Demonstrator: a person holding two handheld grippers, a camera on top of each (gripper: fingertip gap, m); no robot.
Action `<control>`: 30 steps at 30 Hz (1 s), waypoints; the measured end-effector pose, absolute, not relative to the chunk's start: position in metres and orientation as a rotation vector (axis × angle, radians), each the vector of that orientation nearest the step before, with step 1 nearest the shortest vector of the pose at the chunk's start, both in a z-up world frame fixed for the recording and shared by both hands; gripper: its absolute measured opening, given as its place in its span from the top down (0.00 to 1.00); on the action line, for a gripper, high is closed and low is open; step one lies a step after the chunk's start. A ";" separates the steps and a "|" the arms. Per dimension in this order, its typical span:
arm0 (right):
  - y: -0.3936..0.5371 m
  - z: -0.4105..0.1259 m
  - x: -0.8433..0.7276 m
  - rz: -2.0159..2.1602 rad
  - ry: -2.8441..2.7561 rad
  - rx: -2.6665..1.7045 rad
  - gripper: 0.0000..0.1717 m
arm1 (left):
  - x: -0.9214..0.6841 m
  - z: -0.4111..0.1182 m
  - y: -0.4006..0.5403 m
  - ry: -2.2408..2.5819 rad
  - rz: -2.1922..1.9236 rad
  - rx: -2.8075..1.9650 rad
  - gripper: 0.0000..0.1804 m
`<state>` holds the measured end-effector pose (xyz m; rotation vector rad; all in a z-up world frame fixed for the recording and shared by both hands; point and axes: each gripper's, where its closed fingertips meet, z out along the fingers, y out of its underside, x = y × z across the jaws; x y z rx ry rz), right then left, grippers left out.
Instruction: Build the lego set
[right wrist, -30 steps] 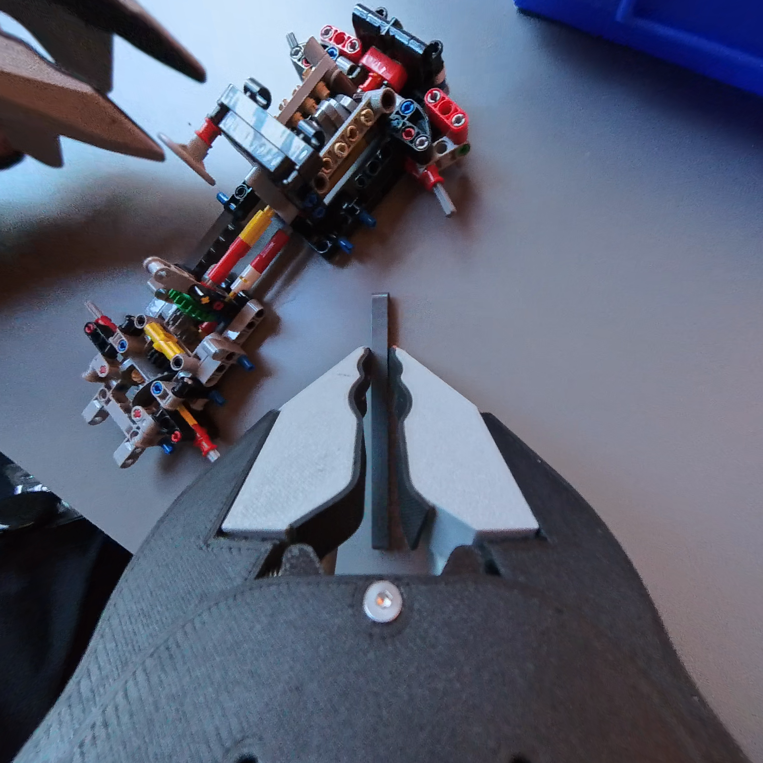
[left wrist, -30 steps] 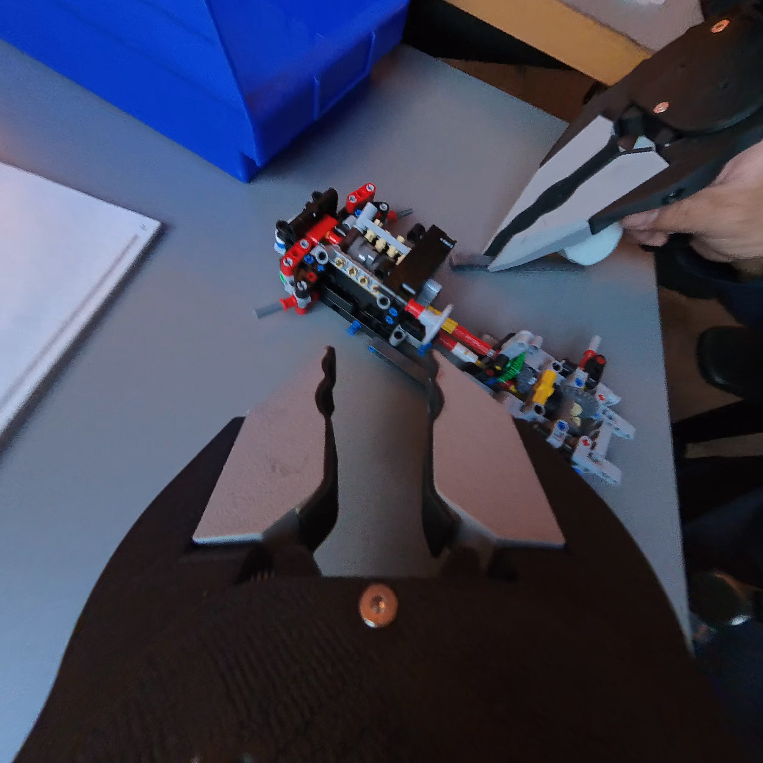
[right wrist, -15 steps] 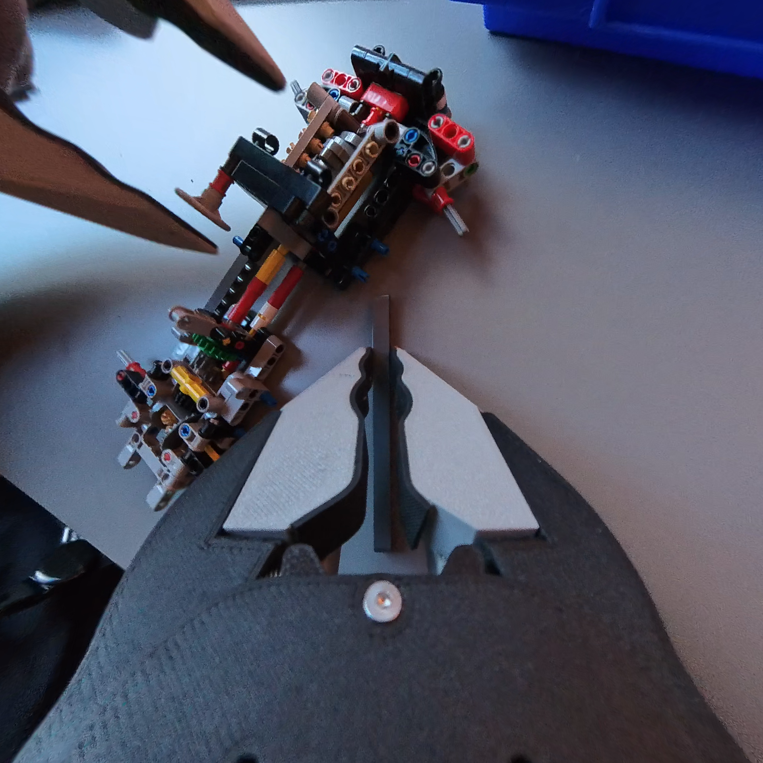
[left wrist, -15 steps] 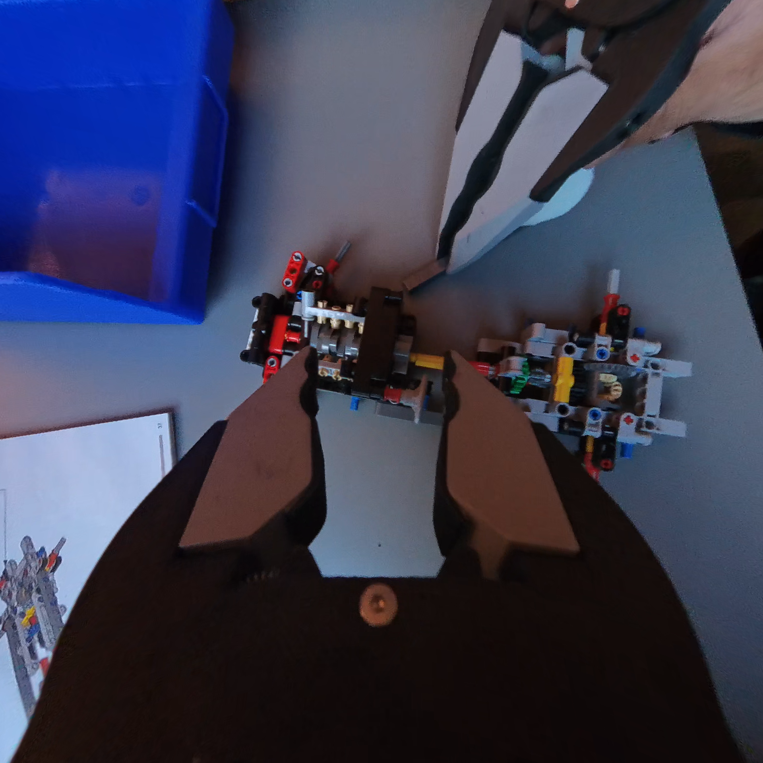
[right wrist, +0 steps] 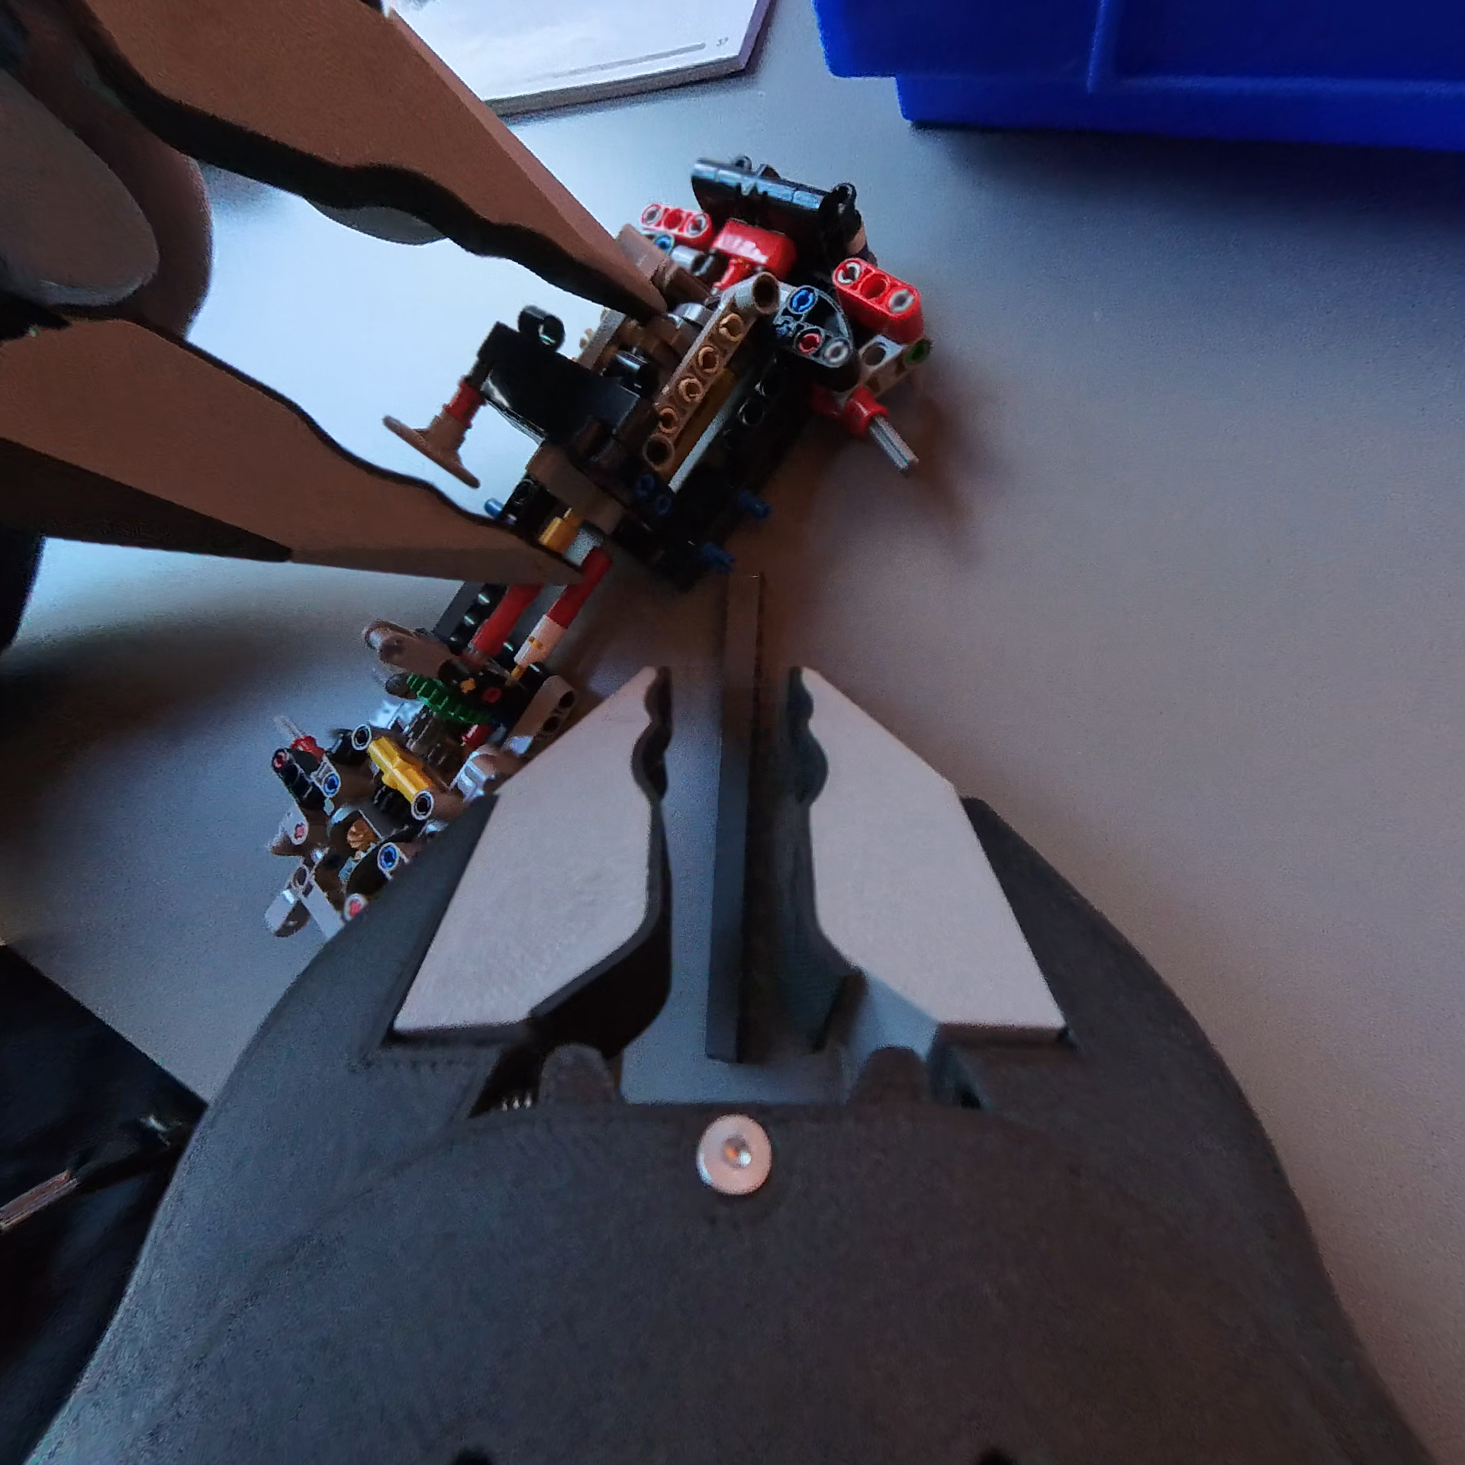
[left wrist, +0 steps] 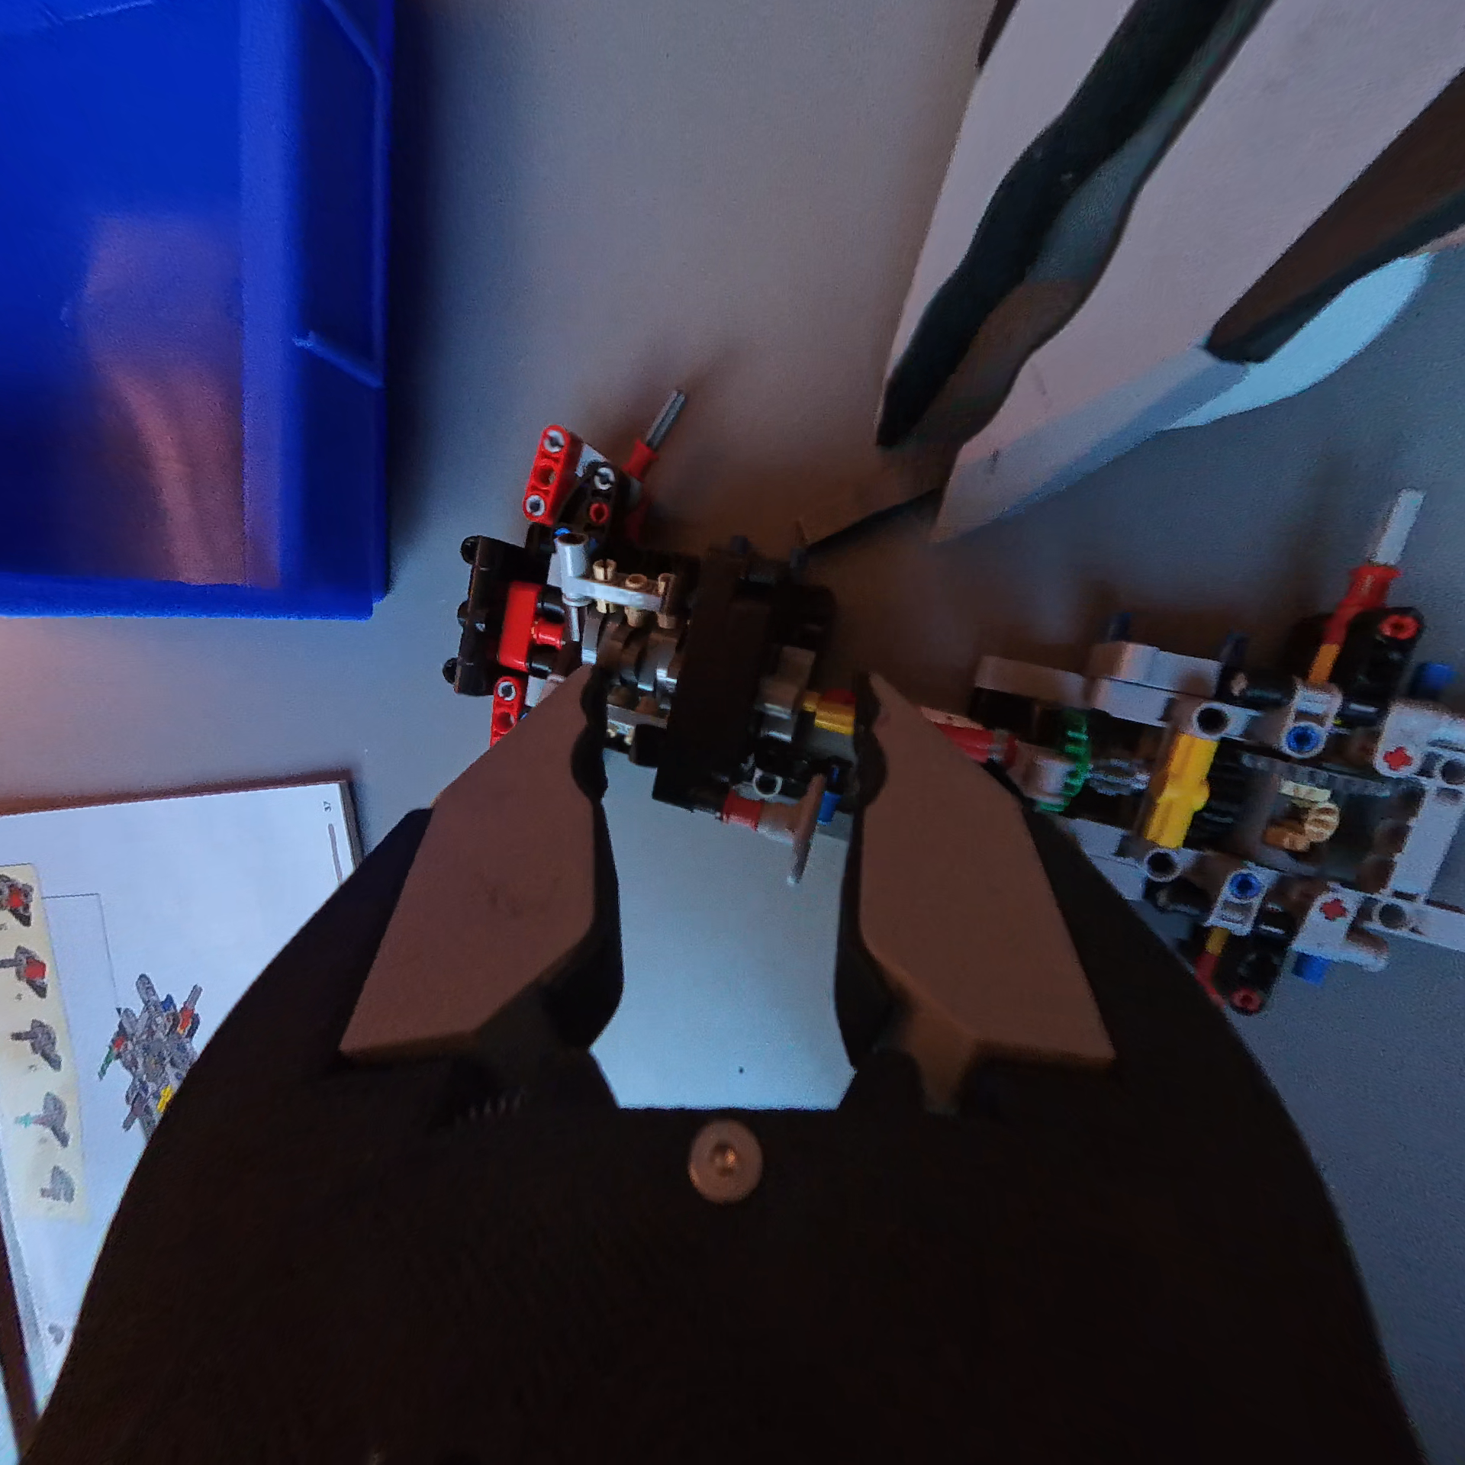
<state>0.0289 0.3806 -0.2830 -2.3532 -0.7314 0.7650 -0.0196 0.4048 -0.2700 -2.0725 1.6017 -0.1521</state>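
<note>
A long toy-brick chassis model [left wrist: 713, 674] lies on the grey table [left wrist: 713, 238]; it also shows in the right wrist view [right wrist: 713, 372]. My left gripper [left wrist: 725, 682] is open, its two fingertips straddling the model's black and grey engine block; the right wrist view shows this gripper [right wrist: 618, 436] with one tip over the block's top and the other at the red and yellow shaft. My right gripper [right wrist: 725, 674] is open. A thin grey beam [right wrist: 741, 793] stands between its pads, clear of the left pad, its far end at the model's side. The left wrist view shows this gripper [left wrist: 919, 476] at the top right.
A blue bin [left wrist: 182, 301] stands left of the model and shows at the top right in the right wrist view [right wrist: 1149, 63]. An open instruction booklet [left wrist: 182, 872] lies at the near left. The model's grey axle end [left wrist: 1237, 793] reaches to the right.
My left gripper opened wider and moved in until its tips straddle the model. My right gripper, shut on the grey beam before, has opened; the beam still stands between its pads.
</note>
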 end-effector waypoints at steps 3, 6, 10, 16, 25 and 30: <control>0.383 -0.283 0.034 0.654 -0.773 -2.357 0.84 | -0.017 -0.254 0.409 1.589 -0.177 -2.011 0.70; 0.384 -0.286 0.037 0.583 -0.817 -2.369 0.85 | -0.015 -0.247 0.406 1.624 -0.236 -2.007 0.68; 0.381 -0.288 0.032 0.587 -0.847 -2.386 0.97 | -0.016 -0.271 0.404 1.752 -0.165 -2.020 0.63; 0.382 -0.288 0.027 0.714 -0.754 -2.406 0.97 | -0.019 -0.273 0.415 1.717 -0.066 -2.017 0.67; 0.383 -0.288 0.026 0.443 -0.850 -2.286 0.97 | -0.017 -0.278 0.412 1.732 0.016 -1.993 0.59; 0.384 -0.288 0.026 0.546 -0.786 -2.339 0.97 | -0.016 -0.278 0.417 1.698 0.003 -1.974 0.62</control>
